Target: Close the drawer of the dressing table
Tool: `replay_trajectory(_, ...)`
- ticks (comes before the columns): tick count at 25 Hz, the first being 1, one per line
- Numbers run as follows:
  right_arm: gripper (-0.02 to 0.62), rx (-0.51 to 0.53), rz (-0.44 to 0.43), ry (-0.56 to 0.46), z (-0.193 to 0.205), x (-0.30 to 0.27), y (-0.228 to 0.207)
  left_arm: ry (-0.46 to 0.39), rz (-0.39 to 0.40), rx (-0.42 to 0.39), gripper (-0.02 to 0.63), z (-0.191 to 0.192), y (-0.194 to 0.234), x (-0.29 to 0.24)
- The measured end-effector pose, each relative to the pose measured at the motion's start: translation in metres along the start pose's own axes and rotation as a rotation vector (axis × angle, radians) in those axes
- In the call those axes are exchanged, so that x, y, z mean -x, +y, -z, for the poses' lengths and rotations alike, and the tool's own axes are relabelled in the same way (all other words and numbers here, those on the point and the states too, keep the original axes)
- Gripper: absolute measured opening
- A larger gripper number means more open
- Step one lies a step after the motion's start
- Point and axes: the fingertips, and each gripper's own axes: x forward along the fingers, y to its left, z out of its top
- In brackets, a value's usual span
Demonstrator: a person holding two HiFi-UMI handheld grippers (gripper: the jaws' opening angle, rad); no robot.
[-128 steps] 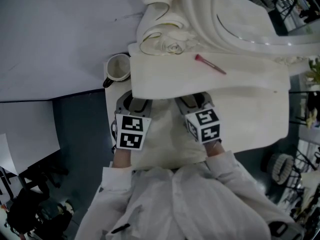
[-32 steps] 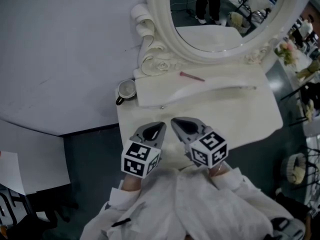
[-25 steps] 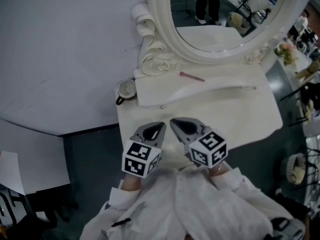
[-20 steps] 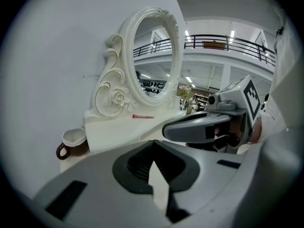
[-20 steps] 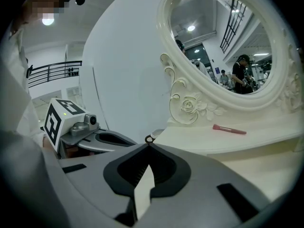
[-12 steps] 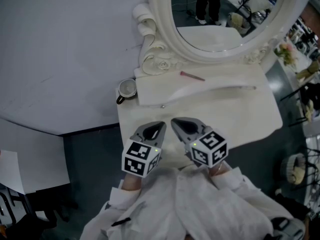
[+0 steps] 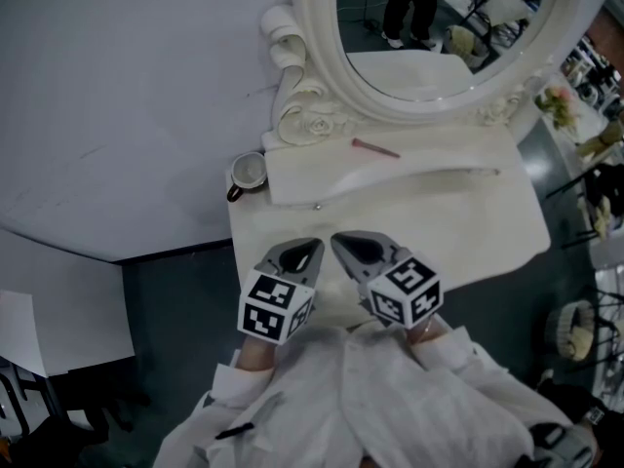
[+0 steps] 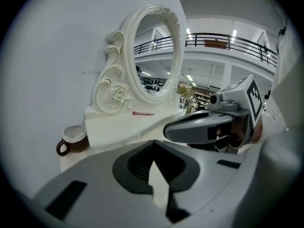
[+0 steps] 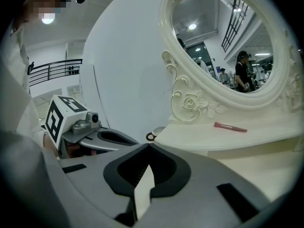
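Note:
The white dressing table (image 7: 468,232) carries a raised shelf below an oval mirror (image 7: 439,27). The drawer front (image 7: 390,181), with a small knob (image 7: 317,206), sits flush under the shelf's curved edge, also visible in the left gripper view (image 8: 121,136) and the right gripper view (image 9: 237,148). My left gripper (image 7: 310,245) (image 8: 153,144) and right gripper (image 7: 339,239) (image 9: 148,146) hover side by side over the tabletop's near edge, apart from the drawer. Both are shut with nothing between the jaws.
A pink brush (image 7: 375,149) (image 8: 142,113) (image 9: 230,127) lies on the shelf top. A brown-and-white mug (image 7: 246,174) (image 8: 71,137) stands at the table's left rear corner by the wall. A dark floor surrounds the table.
Five seconds ago both grippers were tucked against the shelf's front with the head close in. They now sit farther back from it. Over the last second nothing has moved.

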Motion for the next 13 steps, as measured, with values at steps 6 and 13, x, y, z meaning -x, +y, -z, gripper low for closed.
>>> replay_trajectory(6, 0.006, -0.007, 0.001, -0.003, -0.0003, -0.0001, -0.0008, 0.011, 0.009, 0.011, 0.006, 0.0041, -0.0001, -0.0022)
replay_trajectory(13, 0.006, -0.014, 0.007, -0.012, -0.0009, 0.0022, -0.0023, 0.013, 0.009, 0.012, 0.006, 0.0045, -0.0008, -0.0032)
